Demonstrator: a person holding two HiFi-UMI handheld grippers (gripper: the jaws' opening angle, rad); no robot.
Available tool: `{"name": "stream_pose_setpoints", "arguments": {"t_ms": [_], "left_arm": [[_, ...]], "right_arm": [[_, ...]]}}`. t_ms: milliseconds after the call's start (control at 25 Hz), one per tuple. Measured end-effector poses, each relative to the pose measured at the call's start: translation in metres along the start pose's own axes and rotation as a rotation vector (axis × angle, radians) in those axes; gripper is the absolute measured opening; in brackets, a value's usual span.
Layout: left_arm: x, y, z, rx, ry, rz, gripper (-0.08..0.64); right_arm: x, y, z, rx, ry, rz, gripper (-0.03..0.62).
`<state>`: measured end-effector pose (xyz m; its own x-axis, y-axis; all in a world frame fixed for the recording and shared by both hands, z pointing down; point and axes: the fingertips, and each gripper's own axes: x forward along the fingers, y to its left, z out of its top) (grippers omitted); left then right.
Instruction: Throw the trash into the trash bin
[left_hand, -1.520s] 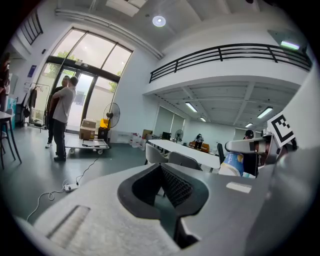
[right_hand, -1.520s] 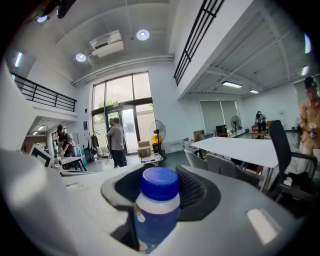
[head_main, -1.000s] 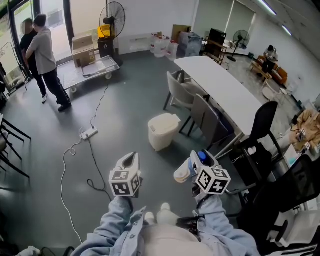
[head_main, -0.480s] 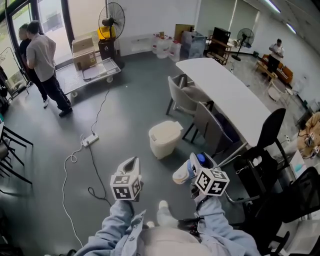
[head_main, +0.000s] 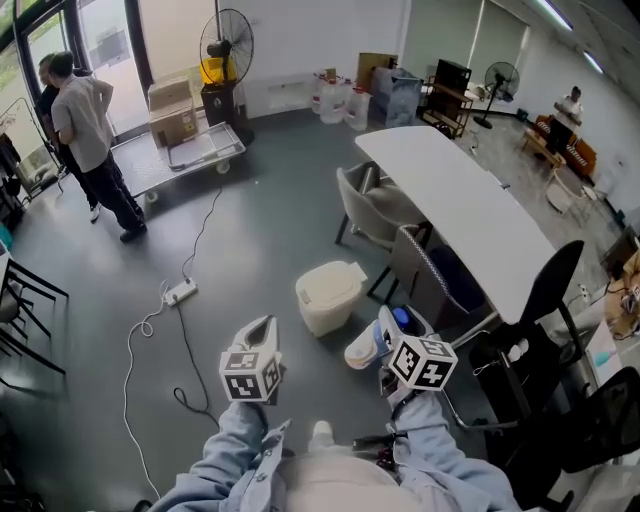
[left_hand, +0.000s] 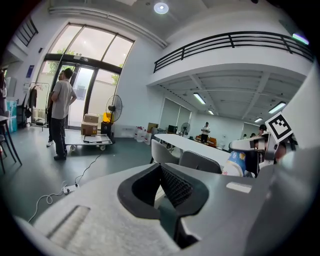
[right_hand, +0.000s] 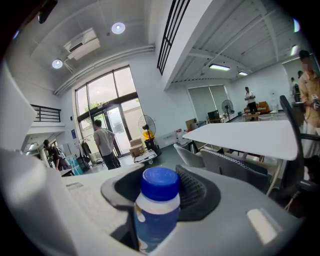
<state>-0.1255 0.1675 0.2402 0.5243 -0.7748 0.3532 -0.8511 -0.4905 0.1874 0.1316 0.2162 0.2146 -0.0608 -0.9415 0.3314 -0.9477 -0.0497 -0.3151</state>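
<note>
A cream trash bin (head_main: 330, 296) with its lid down stands on the grey floor beside the chairs, just ahead of both grippers. My right gripper (head_main: 385, 340) is shut on a white bottle with a blue cap (head_main: 364, 349), held level and crosswise. The right gripper view shows that bottle (right_hand: 157, 210) upright between the dark pads of the right gripper (right_hand: 160, 195). My left gripper (head_main: 260, 335) hangs left of the bin and looks open. In its own view the left gripper (left_hand: 162, 187) has nothing between its pads, and the bottle (left_hand: 235, 162) shows at the right.
A long white table (head_main: 470, 215) with grey chairs (head_main: 375, 205) runs along the right, and a black office chair (head_main: 535, 300) is nearer. A power strip with cable (head_main: 180, 292) lies on the floor at left. Two people (head_main: 90, 120) stand by a cart (head_main: 185, 150).
The whole view has moved forward: the trash bin now lies lower in the head view and closer to both grippers. Both grippers keep their pose, the bottle still held.
</note>
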Motion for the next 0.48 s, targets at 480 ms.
{"name": "stream_pose_setpoints", "arguments": {"t_ms": [480], "left_arm": [[0.067,0.015,0.015,-0.008,0.009,0.010,0.009]], "right_arm": [[0.059,-0.027,0.004,0.010,0.063,0.006,0.193]]}}
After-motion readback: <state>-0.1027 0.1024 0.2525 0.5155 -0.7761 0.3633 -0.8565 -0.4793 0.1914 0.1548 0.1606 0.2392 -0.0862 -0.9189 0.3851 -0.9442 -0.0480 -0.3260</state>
